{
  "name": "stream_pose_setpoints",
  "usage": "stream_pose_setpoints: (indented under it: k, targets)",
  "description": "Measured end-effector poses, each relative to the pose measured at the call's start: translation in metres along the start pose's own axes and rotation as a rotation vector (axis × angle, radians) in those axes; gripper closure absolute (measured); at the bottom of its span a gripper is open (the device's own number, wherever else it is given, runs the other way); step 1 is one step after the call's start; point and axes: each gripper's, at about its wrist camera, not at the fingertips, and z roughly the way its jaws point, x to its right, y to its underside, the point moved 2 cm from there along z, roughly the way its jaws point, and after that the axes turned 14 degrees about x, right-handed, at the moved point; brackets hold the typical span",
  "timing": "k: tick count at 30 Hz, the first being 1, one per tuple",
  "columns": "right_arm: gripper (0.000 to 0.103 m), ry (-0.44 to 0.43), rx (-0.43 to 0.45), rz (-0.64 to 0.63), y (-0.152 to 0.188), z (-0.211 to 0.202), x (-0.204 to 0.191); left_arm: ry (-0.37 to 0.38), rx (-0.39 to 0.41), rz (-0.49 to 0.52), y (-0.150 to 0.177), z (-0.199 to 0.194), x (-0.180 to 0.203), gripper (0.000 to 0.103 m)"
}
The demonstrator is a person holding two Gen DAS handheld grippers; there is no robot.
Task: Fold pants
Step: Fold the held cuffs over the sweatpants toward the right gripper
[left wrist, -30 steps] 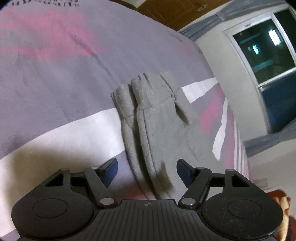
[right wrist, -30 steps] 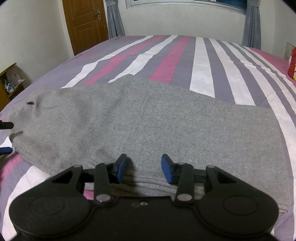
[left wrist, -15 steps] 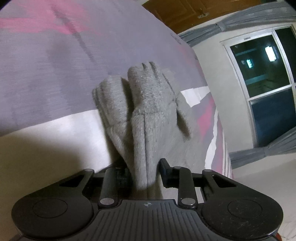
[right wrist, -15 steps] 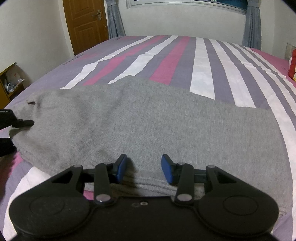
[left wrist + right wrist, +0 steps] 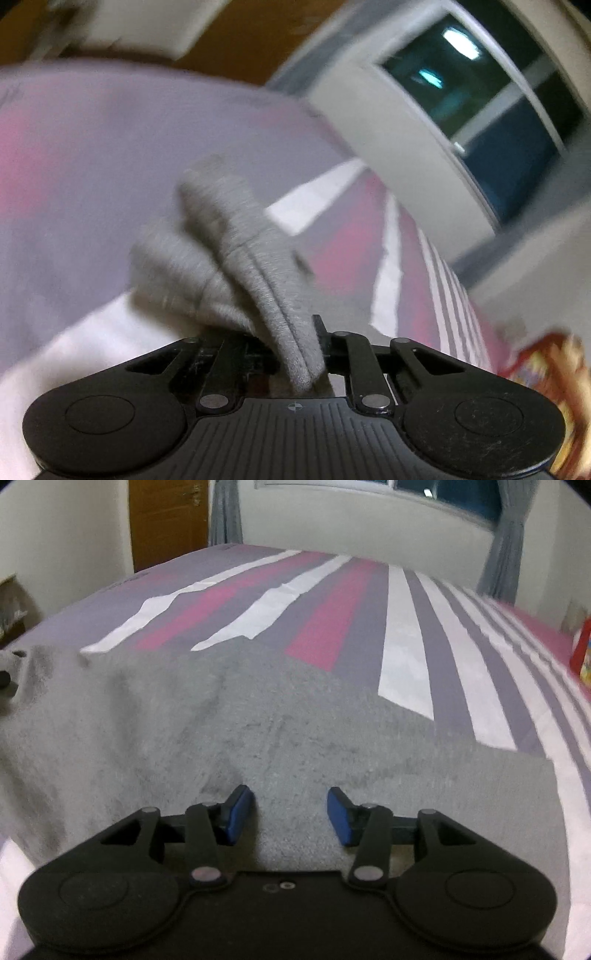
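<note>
- A pair of grey fleece pants (image 5: 288, 734) is seen spread across the lower half of the right wrist view, laid on a bed covered by a sheet striped in purple, pink and white (image 5: 402, 627).
- The right gripper (image 5: 290, 816) is shown at the bottom centre of that view, over the grey fabric; its blue-padded fingers (image 5: 236, 814) are held apart, and nothing is clamped between them.
- At the far left edge of the right wrist view, the end of the pants is raised off the bed, and a dark part of the other gripper is glimpsed beside it.
- In the left wrist view, the left gripper (image 5: 295, 354) is seen at the bottom centre with its black fingers (image 5: 354, 354) closed on a thick fold of the grey pants (image 5: 258, 280); the seamed edge of the fabric is pinched between them.
- From that grip the bunched grey cloth is carried up towards the middle of the frame, above the striped sheet (image 5: 92, 166).
- The left wrist view is blurred throughout.
- A dark window in a white frame (image 5: 491, 107) is placed at the upper right of the left wrist view.
- A brown wooden door (image 5: 168, 520) is shown at the upper left of the right wrist view, with a grey curtain (image 5: 225, 513) just beside it.
</note>
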Motion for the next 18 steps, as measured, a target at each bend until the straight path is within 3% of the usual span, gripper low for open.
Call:
stream_pose_setpoints:
  k: [3, 8, 13, 18]
  targets:
    - [0.055, -0.038, 0.000, 0.094, -0.007, -0.011, 0.017, 0.080, 0.024, 0.164, -0.009, -0.007, 0.046, 0.088]
    - [0.047, -0.008, 0.052, 0.157, -0.005, -0.036, 0.045, 0.230, 0.027, 0.393, 0.002, -0.017, 0.122, 0.088]
    - [0.047, 0.019, 0.041, 0.248, 0.014, -0.055, 0.079, 0.370, -0.085, 0.530, 0.044, -0.016, 0.189, 0.088]
    - [0.047, 0.049, 0.039, 0.315, 0.026, -0.072, 0.111, 0.406, -0.258, 0.661, 0.110, -0.021, 0.227, 0.086]
